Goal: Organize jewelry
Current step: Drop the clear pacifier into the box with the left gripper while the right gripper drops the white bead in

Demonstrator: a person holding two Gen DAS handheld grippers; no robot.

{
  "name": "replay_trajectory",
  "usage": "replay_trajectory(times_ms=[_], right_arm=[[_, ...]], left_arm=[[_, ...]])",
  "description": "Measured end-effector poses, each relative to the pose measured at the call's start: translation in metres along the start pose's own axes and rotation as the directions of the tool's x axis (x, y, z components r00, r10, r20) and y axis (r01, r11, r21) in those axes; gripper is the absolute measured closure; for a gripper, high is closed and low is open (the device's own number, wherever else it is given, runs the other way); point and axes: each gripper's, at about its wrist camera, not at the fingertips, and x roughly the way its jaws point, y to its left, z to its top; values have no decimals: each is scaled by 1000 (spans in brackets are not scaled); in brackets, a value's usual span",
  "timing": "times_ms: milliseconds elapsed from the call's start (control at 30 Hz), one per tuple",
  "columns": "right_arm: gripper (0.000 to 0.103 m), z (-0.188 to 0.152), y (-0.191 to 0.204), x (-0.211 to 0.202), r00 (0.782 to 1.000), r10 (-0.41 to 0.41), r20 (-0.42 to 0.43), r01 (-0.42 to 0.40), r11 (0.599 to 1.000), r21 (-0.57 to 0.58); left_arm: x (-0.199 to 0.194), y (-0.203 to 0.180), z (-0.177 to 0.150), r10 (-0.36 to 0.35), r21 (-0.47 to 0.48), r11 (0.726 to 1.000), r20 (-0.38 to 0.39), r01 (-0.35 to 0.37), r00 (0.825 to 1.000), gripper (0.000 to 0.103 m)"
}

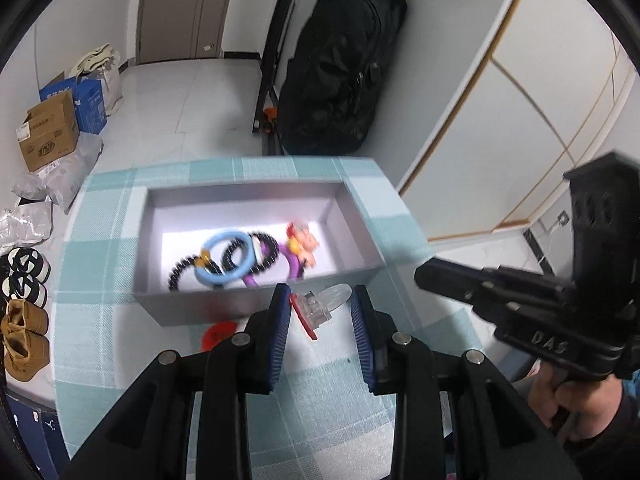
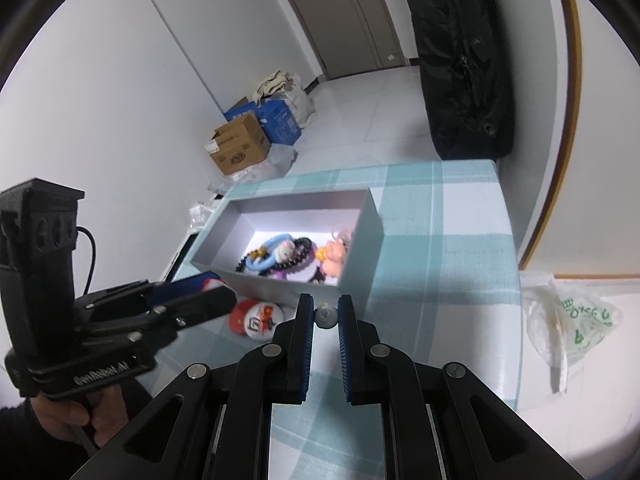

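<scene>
**Both tools pinching small pieces beside the jewelry box**

Up front, the left tool [image 1: 320, 300] pinches a clear plastic clip with a red edge [image 1: 316, 310] between its blue pads, just above the near wall of the grey box [image 1: 192, 312]. The right tool [image 2: 323, 312], nearly pressed together, grips a small round silvery piece [image 2: 326, 316] at its fingertips, close to the box's near corner. Inside the box lie a light blue ring [image 1: 226, 258], a string of dark beads [image 1: 188, 268] and a pink figure charm [image 1: 304, 240], bunched together. Two round badges [image 2: 256, 318] sit on the checked teal surface [image 2: 440, 240], just in front of the box. Beyond the surface, cardboard boxes [image 2: 240, 148] stand on the floor.
</scene>
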Motion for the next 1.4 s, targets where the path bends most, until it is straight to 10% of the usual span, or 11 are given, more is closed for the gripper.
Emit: replay_trajectory(times_ms=[1400], right_arm=[[92, 64, 3, 65, 992, 124, 1, -124, 992, 32]], left_arm=[[53, 70, 51, -101, -224, 971, -77, 81, 992, 78]])
